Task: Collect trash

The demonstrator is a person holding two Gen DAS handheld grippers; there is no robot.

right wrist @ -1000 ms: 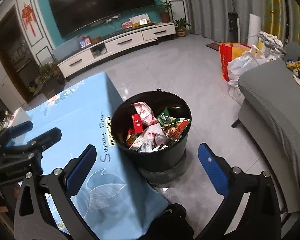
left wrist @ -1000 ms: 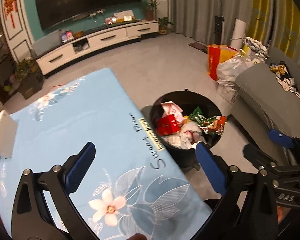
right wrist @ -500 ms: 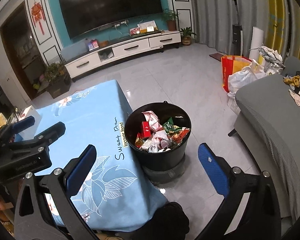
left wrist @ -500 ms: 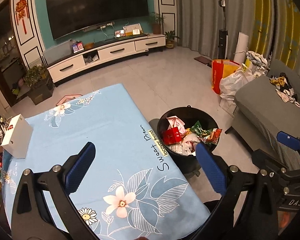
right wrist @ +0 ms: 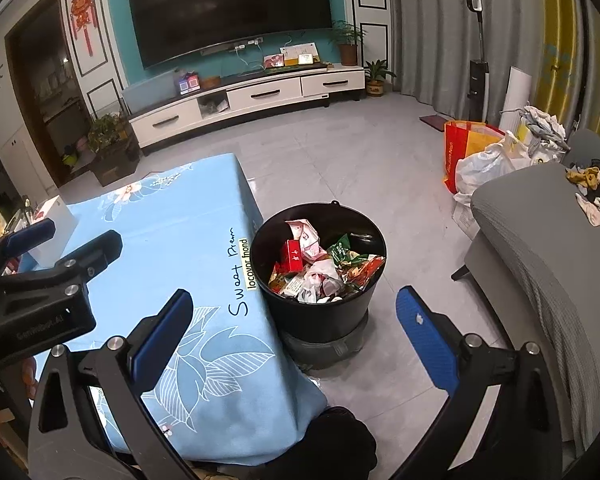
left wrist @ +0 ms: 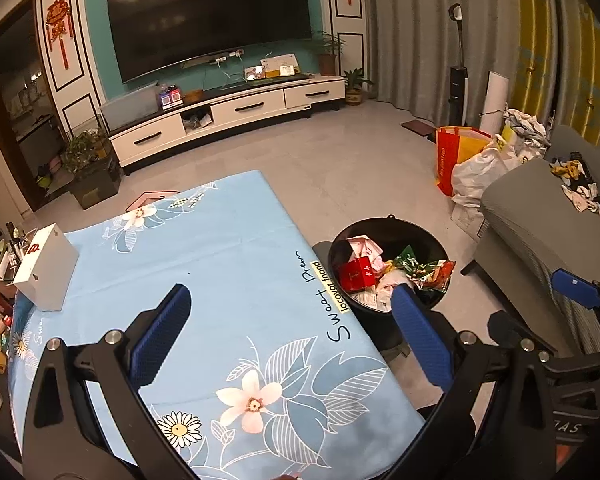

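Observation:
A black trash bin (left wrist: 384, 320) stands on the floor at the right edge of the table with the light blue flowered cloth (left wrist: 204, 264). It also shows in the right wrist view (right wrist: 320, 320), filled with wrappers and a red box (right wrist: 294, 255). My left gripper (left wrist: 292, 336) is open and empty above the cloth's near part. My right gripper (right wrist: 294, 334) is open and empty, held above the bin's near side and the table corner. The left gripper's body shows at the left of the right wrist view (right wrist: 40, 280).
A white box (left wrist: 46, 266) sits at the table's left edge. A grey sofa (right wrist: 548, 264) stands right of the bin. Bags (right wrist: 480, 152) lie on the floor behind it. A TV cabinet (left wrist: 220, 116) lines the far wall.
Both grippers have risen and pulled back from the bin and table, so more of the room and tablecloth shows. Both stay open and empty.

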